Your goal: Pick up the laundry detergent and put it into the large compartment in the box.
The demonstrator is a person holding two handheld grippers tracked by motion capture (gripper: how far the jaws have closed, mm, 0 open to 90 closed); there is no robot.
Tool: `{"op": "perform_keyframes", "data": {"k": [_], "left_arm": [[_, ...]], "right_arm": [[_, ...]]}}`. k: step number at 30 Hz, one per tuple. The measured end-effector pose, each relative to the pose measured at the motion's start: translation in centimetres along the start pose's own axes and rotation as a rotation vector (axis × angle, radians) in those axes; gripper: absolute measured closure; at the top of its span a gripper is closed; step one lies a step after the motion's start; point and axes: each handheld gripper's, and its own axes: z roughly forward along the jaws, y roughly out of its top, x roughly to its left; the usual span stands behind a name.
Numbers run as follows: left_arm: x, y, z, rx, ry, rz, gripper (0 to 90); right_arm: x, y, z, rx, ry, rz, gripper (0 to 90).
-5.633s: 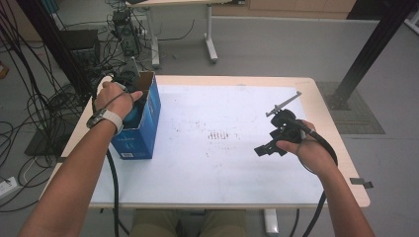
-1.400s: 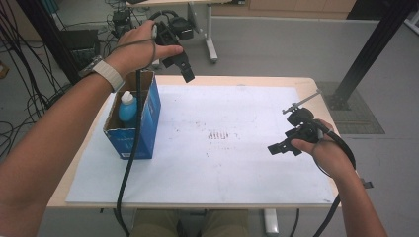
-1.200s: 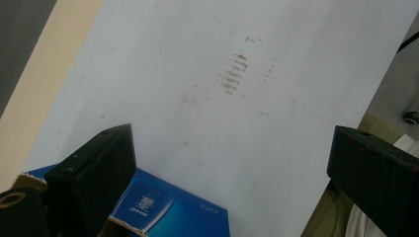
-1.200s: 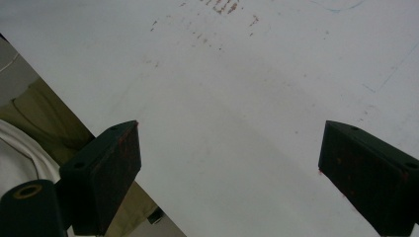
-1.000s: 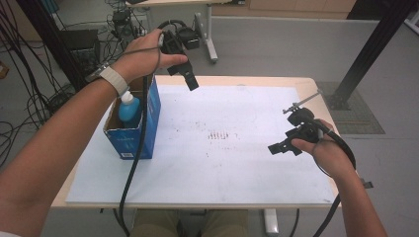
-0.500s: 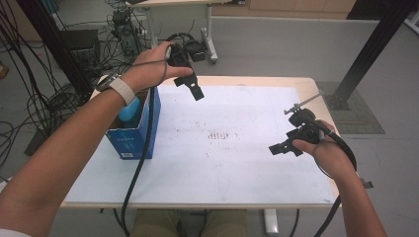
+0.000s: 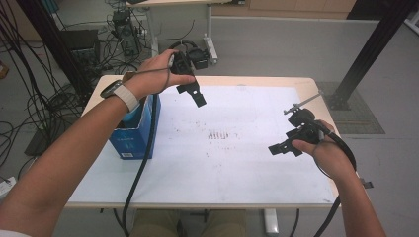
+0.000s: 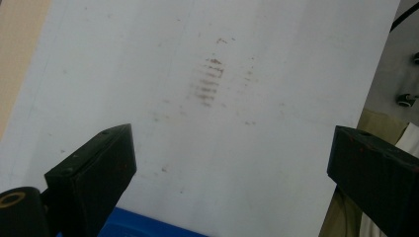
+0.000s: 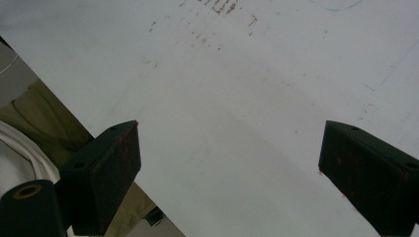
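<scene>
Two hand-held grippers hang empty over a white-topped table, with a blue box at its left edge.

The left gripper (image 7: 194, 93), jaws spread wide, hovers above the table's (image 7: 237, 168) far side; the right gripper (image 7: 285, 146), jaws equally spread, hangs near the right edge. The blue box (image 7: 133, 140) is largely hidden under the left forearm (image 7: 74, 153), its contents unreadable. Brown smudges (image 7: 218, 135) mark the middle.
</scene>
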Motion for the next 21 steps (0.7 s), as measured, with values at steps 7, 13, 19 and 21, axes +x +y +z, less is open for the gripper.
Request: {"op": "perform_keyframes", "data": {"k": [7, 13, 19, 21], "left_arm": [[-0.1, -0.2, 0.9, 0.006, -0.001, 0.006, 5.1], [-0.2, -0.2, 1.6, 0.013, 0.006, 0.006, 5.1], [-0.3, -0.4, 1.6, 0.005, 0.008, 0.007, 5.1], [-0.3, -0.4, 1.6, 0.002, 0.007, 0.008, 5.2]], "right_arm": [[-0.1, 0.0, 0.1, -0.004, 0.000, -0.003, 8.8], [0.0, 0.0, 0.2, -0.002, -0.001, 0.001, 8.8], [0.0, -0.1, 0.1, -0.004, -0.003, 0.004, 8.8], [0.0, -0.2, 0.1, -0.007, -0.002, 0.003, 8.8]]}}
